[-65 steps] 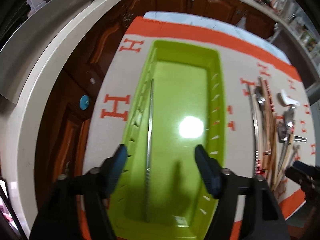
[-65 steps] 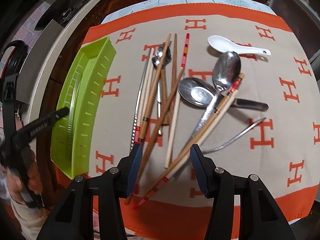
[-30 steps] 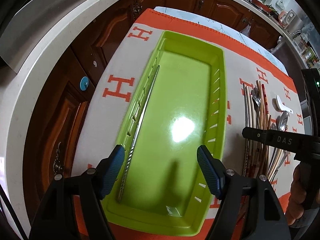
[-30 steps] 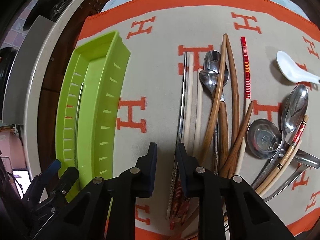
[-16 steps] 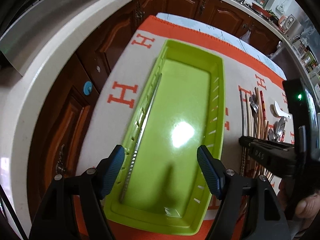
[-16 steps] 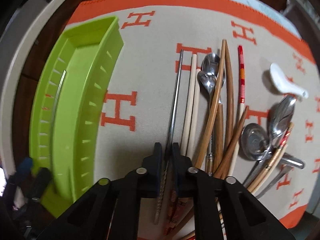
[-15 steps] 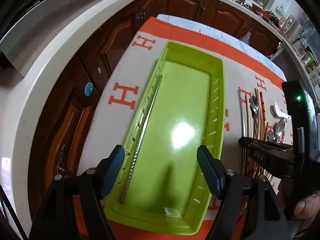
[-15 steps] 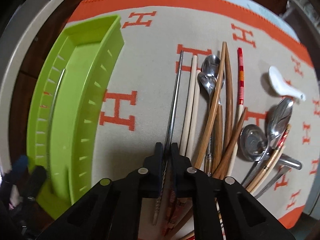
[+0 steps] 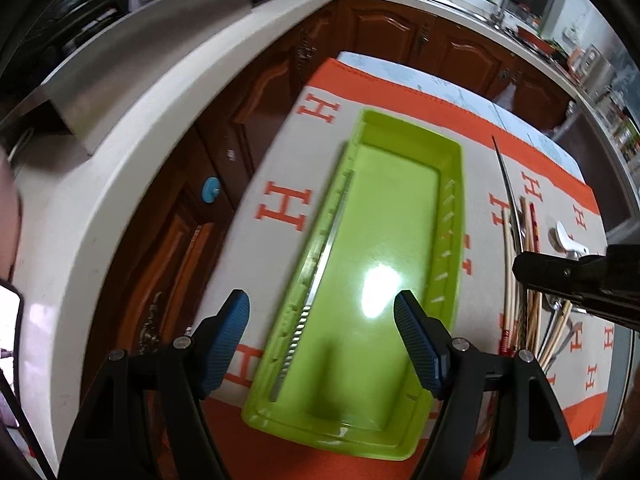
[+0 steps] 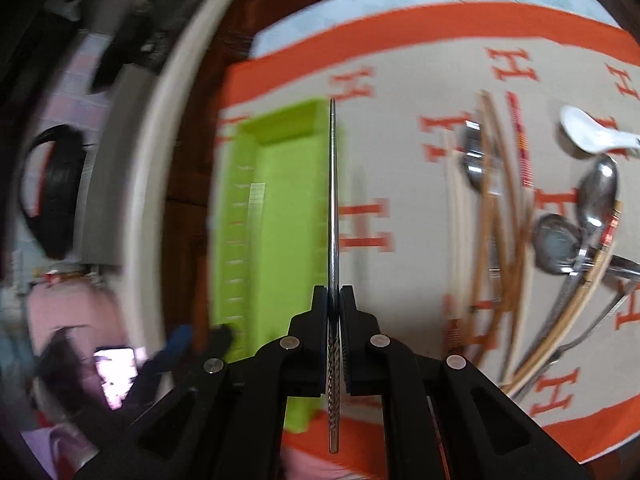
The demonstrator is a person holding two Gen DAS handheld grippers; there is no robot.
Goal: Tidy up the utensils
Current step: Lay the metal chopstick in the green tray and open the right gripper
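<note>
My right gripper point(image 10: 334, 294) is shut on a metal chopstick point(image 10: 333, 200) and holds it in the air over the right rim of the green tray point(image 10: 280, 184). In the left wrist view the same chopstick point(image 9: 507, 184) sticks out of the right gripper point(image 9: 520, 268) to the right of the tray point(image 9: 452, 216). A second metal chopstick point(image 9: 320, 264) lies along the tray's left wall. My left gripper point(image 9: 322, 328) is open and empty above the tray's near end. Loose chopsticks point(image 10: 492, 216) and spoons point(image 10: 596, 192) lie on the cloth.
An orange and beige cloth point(image 9: 280, 208) covers the table. A white ceramic spoon point(image 10: 592, 136) lies at the far right. A pale countertop point(image 9: 120, 128) and wooden cabinets point(image 9: 248, 104) run along the left. A phone point(image 10: 116, 372) lies at lower left.
My right gripper has closed on the metal chopstick, lifted it off the cloth and carried it left toward the tray. My left gripper has stayed open over the tray.
</note>
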